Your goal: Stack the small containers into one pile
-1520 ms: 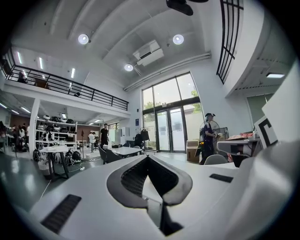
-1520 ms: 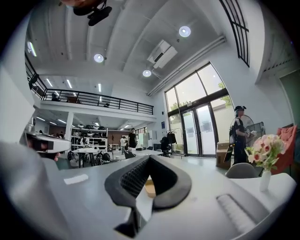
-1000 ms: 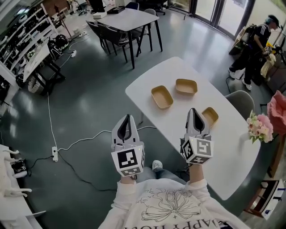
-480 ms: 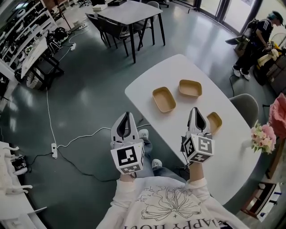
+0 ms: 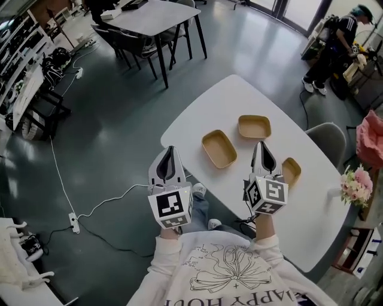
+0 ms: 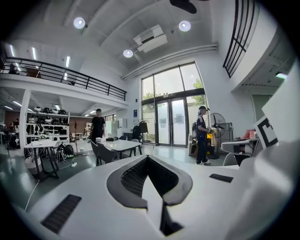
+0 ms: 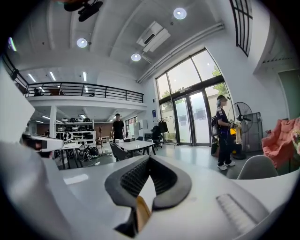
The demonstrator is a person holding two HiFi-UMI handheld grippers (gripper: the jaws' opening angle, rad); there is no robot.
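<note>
Three shallow tan containers lie apart on the white oval table (image 5: 311, 215): one (image 5: 218, 148) near its left edge, one (image 5: 254, 127) behind it, and a smaller-looking one (image 5: 291, 170) to the right. My left gripper (image 5: 169, 149) hangs over the floor just left of the table's edge, jaws shut and empty. My right gripper (image 5: 261, 145) is over the table between the containers, shut, touching none. In the left gripper view the left gripper (image 6: 147, 158) points level into the hall. In the right gripper view the right gripper (image 7: 149, 158) shows a tan sliver (image 7: 142, 212) below its jaws.
A grey chair (image 5: 326, 134) stands at the table's far side and pink flowers (image 5: 359, 184) at its right end. A white cable (image 5: 102, 200) runs over the floor on the left. A person (image 5: 335, 42) stands far right, beyond a second table (image 5: 149, 15) with dark chairs.
Both grippers have moved forward toward the table, still shut. The right one now reaches in between the containers. The containers have not moved on the table.
</note>
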